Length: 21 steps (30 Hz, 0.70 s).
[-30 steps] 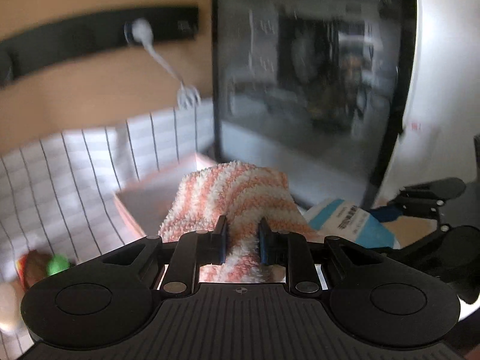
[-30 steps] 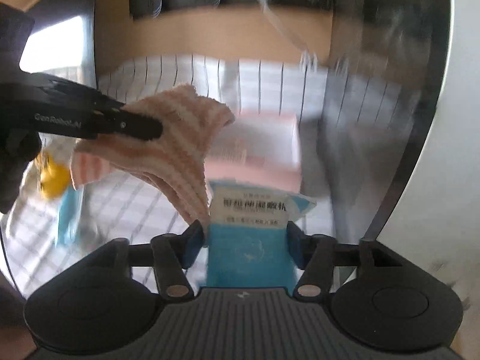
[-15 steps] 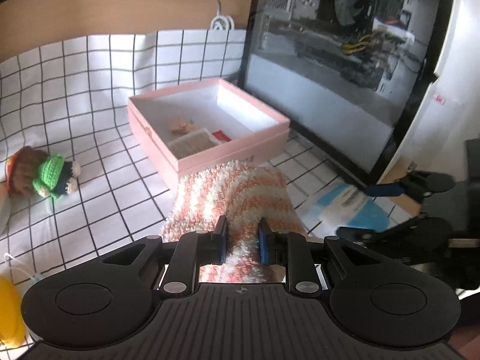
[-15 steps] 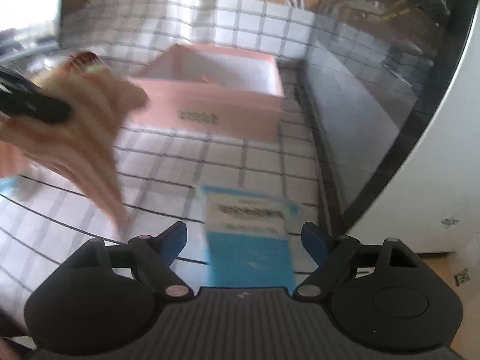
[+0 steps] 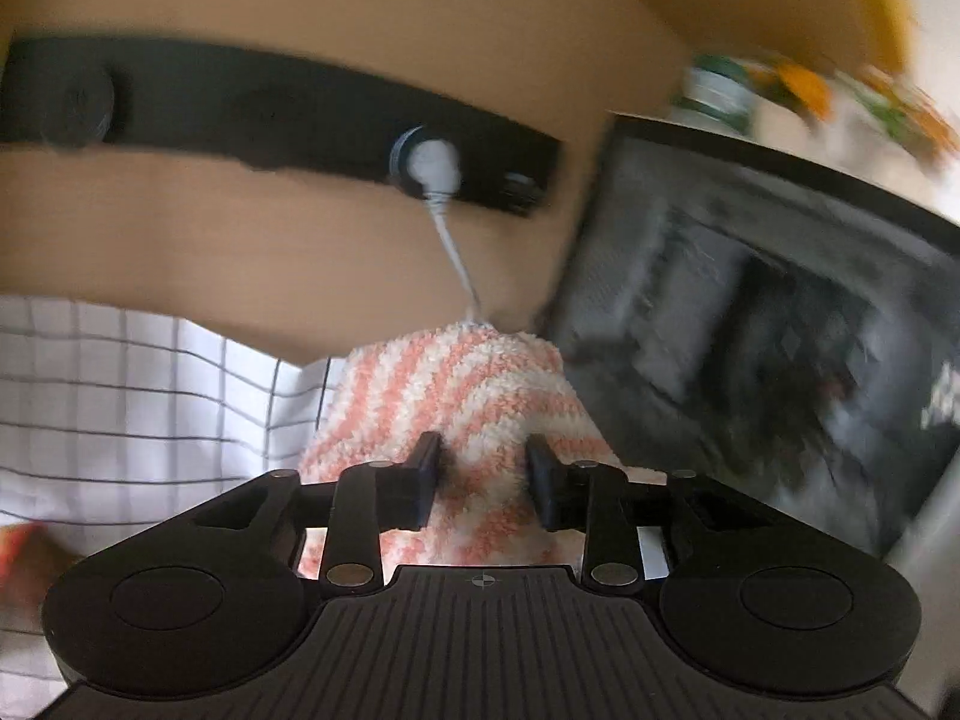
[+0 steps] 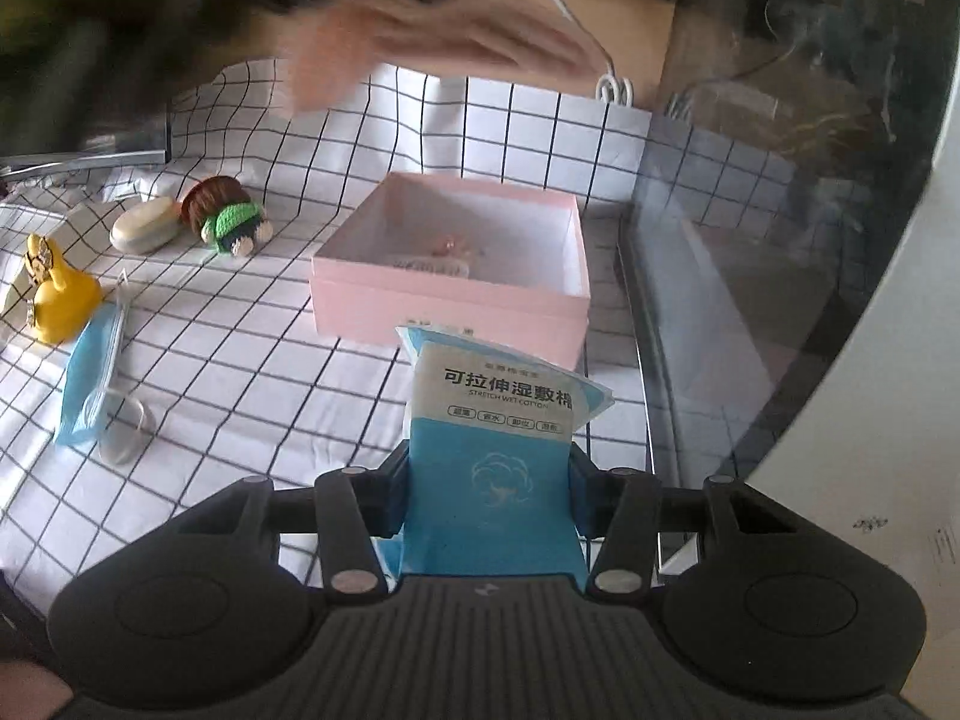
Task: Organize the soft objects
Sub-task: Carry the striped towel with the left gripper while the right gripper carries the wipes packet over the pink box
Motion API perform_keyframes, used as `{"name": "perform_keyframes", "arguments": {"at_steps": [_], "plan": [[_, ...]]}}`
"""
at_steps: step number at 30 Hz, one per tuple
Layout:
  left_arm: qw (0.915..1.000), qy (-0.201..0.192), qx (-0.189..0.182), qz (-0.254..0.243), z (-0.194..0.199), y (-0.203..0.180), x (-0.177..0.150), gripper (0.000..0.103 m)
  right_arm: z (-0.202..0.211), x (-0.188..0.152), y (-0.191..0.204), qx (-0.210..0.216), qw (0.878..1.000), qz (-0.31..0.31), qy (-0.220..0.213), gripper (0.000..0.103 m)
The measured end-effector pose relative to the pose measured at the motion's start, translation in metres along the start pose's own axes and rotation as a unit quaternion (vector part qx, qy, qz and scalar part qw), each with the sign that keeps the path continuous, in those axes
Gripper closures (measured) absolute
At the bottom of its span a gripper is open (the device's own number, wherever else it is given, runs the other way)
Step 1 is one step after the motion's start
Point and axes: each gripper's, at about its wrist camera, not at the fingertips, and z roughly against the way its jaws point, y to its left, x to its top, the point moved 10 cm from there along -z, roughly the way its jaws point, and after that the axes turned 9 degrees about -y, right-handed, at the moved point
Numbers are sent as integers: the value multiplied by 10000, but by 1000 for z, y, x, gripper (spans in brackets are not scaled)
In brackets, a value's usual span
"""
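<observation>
Fluffy orange-and-white striped sock (image 5: 474,396), judged light and limp, lies between the opening left gripper (image 5: 483,474); the blue wet-cotton packet (image 6: 495,456) is pinched edgewise by the closing right gripper (image 6: 489,492).

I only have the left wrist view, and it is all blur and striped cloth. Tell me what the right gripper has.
Observer: The right gripper has a blue and white wet-cotton packet between its fingers. The packet's edges are against both pads, and the jaws are closing.
Operator: Give me the box's position.
Observer: The pink box sits open on the checked cloth, just beyond that packet.
Operator: List what lies loose.
Observer: Left of the box lie a green crochet doll, a yellow toy and a blue mask pack.
</observation>
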Motion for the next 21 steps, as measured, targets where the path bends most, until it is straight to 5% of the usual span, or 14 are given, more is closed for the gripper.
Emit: {"name": "perform_keyframes", "arguments": {"at_steps": [3,7,10,15,18,21], "plan": [[9965,477,96,673,-51,26,-30,68,-5,0,2,-90,10000,-27,15,53],[9917,902,662,641,-73,53,-71,68,-6,0,2,-84,9999,-76,63,53],[9904,656,769,944,-51,67,-78,68,-11,10,-3,-78,10000,-25,-10,53],[9881,491,871,1170,14,80,-84,68,-44,79,-22,-433,9971,5,-625,53],[9879,674,846,1110,53,78,-101,68,-102,118,-36,-602,9951,-247,-740,53],[9861,938,974,966,90,80,-124,68,-169,128,-39,-648,9962,-446,-387,53]]}}
